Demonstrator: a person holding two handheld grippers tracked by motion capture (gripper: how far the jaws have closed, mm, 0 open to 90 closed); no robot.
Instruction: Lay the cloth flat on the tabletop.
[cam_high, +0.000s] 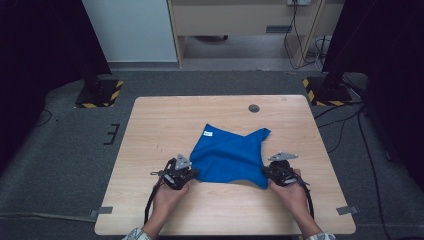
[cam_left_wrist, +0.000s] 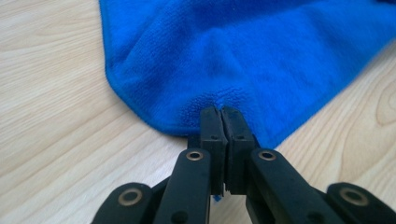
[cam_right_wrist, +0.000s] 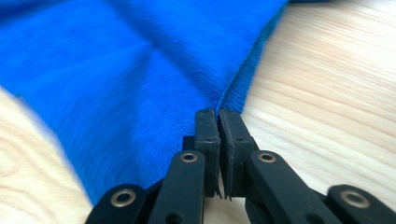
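Blue cloth (cam_high: 230, 157) lying on the wooden table (cam_high: 150, 130), left gripper (cam_high: 186, 172) pinching its near left corner tight; right gripper (cam_high: 270, 172) pinching its near right corner tight

The cloth (cam_high: 231, 157) is a bright, even blue, with a small white label (cam_high: 208, 133) near its far corner and a slightly darker blue stitched hem. The table (cam_high: 165, 120) is pale wood with a fine lengthwise grain and a small dark grey round cap (cam_high: 254, 108). The left gripper (cam_high: 181, 175) and the right gripper (cam_high: 279, 172) are black, each with a grey plate on top and brass-coloured rivets. The floor (cam_high: 65, 145) is dark grey carpet; two black stand bases (cam_high: 99, 93) carry yellow-and-black hazard stripes.
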